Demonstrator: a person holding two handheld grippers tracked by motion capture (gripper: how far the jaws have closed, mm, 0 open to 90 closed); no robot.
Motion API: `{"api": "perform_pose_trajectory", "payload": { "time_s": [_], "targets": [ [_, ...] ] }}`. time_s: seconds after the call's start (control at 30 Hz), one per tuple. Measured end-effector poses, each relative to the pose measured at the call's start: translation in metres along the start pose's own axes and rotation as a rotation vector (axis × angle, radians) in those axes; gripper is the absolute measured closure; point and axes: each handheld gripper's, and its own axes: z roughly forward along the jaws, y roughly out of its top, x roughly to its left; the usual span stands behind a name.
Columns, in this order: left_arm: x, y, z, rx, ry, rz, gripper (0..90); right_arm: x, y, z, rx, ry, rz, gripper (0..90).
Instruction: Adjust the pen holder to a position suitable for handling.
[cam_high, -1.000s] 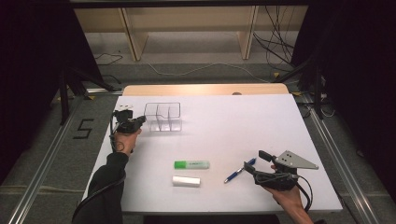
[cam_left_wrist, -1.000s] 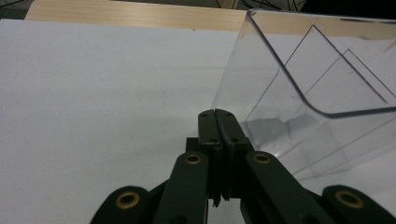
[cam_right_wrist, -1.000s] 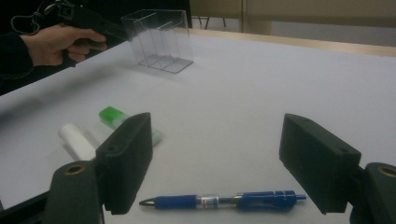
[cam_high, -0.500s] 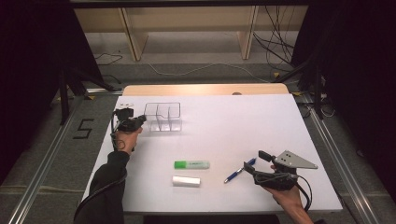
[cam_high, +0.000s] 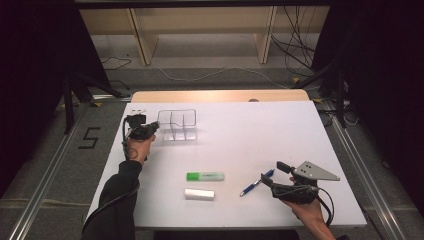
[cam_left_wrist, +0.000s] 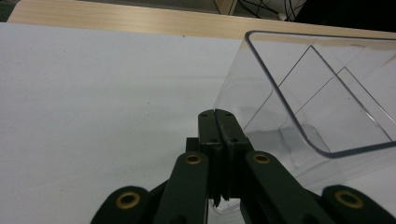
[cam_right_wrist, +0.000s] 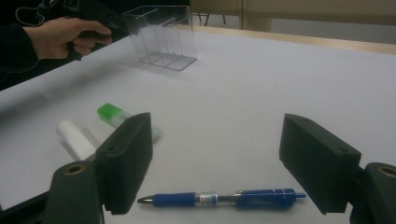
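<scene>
The clear plastic divided organiser (cam_left_wrist: 317, 98) is gripped by the left gripper (cam_left_wrist: 218, 123); the blue pen (cam_right_wrist: 224, 198) should be centred between the right gripper's (cam_right_wrist: 215, 163) open jaws.

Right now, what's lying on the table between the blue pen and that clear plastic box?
In the high view, the green highlighter lies roughly between the blue pen and the clear box; the rest is bare white table. A white tube sits nearer the person.
</scene>
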Motion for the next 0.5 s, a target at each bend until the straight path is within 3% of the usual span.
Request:
{"api": "perform_pose_trajectory", "payload": {
  "time_s": [0.23,0.5],
  "targets": [
    [-0.016,0.001,0.008,-0.003,-0.014,0.022,89.3,0.0,0.0,0.0,0.002,0.001,-0.001,26.6],
    [-0.034,0.006,0.017,-0.009,-0.031,0.019,89.3,-0.001,0.0,-0.001,-0.004,0.004,-0.005,26.6]
  ]
}}
